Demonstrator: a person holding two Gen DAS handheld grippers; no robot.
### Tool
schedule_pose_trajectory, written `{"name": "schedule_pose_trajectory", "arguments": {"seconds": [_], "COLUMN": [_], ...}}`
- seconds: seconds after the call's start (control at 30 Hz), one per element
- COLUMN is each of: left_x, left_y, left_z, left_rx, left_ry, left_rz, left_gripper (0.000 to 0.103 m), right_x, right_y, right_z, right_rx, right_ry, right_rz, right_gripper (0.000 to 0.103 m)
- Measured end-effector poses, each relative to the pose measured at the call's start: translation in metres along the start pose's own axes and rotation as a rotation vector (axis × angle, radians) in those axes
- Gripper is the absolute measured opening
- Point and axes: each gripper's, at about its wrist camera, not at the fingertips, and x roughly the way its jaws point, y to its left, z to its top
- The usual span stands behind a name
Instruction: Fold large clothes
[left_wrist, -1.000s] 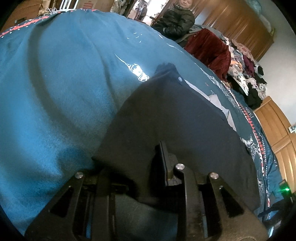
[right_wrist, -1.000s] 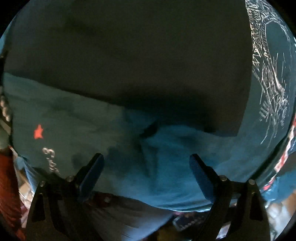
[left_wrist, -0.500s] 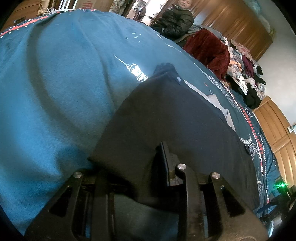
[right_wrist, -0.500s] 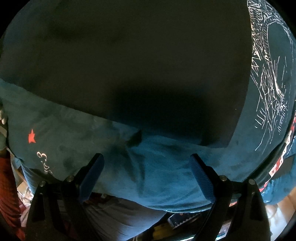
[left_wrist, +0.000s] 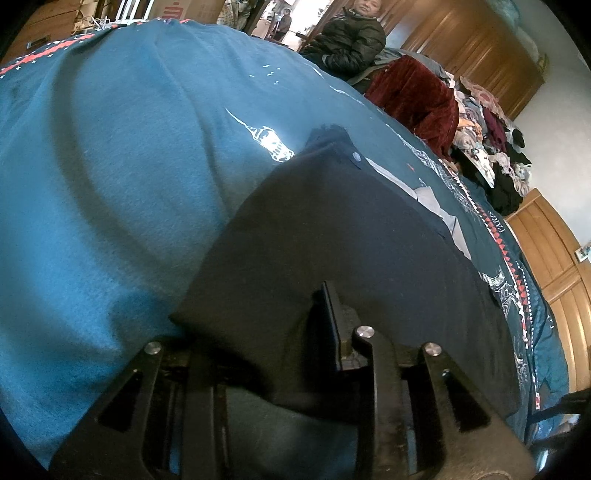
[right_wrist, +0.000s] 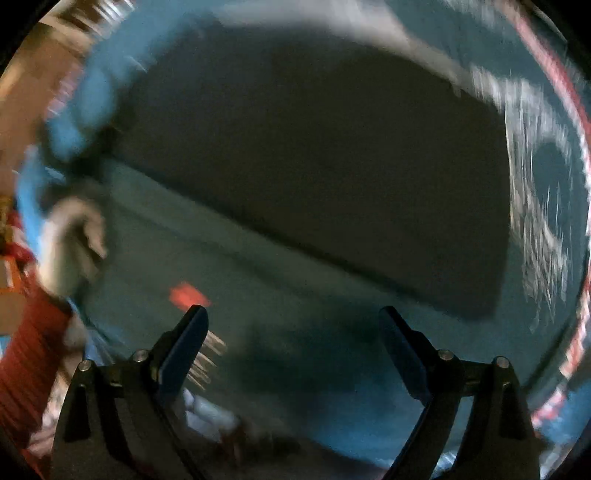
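My left tongs (left_wrist: 295, 354) pinch the near corner of the dark garment (left_wrist: 351, 236), whose length runs toward the frame's upper right across the bed (left_wrist: 110, 166). Right tongs (right_wrist: 293, 347) gape empty, garment above centre.

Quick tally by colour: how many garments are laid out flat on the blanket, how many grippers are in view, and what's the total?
Dark navy garment: 1
Teal printed blanket: 1
Black grippers: 2, the left gripper shut on the garment's edge, the right gripper open
Total: 4
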Motion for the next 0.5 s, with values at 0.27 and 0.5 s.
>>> {"name": "schedule_pose_trajectory", "arguments": {"seconds": [0.27, 0.5], "left_x": [0.003, 0.012], "left_y": [-0.002, -0.032], "left_z": [0.002, 0.001], "left_rx": [0.016, 0.178], "left_ry": [0.008, 0.071], "left_rz": [-0.064, -0.140], "left_gripper": [0.049, 0.102], "right_x": [0.033, 0.029], "right_y": [0.139, 0.094], "right_z": [-0.026, -0.083], "right_rx": [-0.074, -0.141], "right_ry": [-0.111, 0.035], "right_rz": [0.461, 0.388], "right_gripper": [0.095, 0.093]}}
